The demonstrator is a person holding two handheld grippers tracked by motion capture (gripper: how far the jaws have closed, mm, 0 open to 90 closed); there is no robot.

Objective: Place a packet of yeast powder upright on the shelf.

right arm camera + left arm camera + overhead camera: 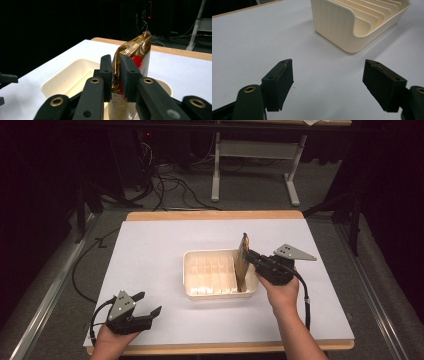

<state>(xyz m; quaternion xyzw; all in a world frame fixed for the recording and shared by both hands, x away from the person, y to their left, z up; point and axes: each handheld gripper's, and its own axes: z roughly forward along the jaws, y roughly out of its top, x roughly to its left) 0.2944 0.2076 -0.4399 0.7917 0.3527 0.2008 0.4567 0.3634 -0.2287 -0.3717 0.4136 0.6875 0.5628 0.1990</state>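
A cream plastic rack bin (200, 292) with several upright dividers sits in the middle of the white sheet. At its right end a gold and red foil packet (243, 252) stands upright, its lower part inside the bin. My right gripper (248, 261) reaches in from the right and its jaws are shut on the packet's middle. In the right gripper view the packet (136, 47) is pinched and crinkled between the two pads (107, 72), above the bin (57, 82). My left gripper (148, 303) rests at the sheet's front left, open and holding nothing, facing the bin (337, 25) from a distance.
The white sheet (165, 245) covers a wooden table whose edge (215, 215) shows at the back. On the floor beyond lie cables (170, 185), near the legs of a white stand (216, 175). Dark surroundings on both sides.
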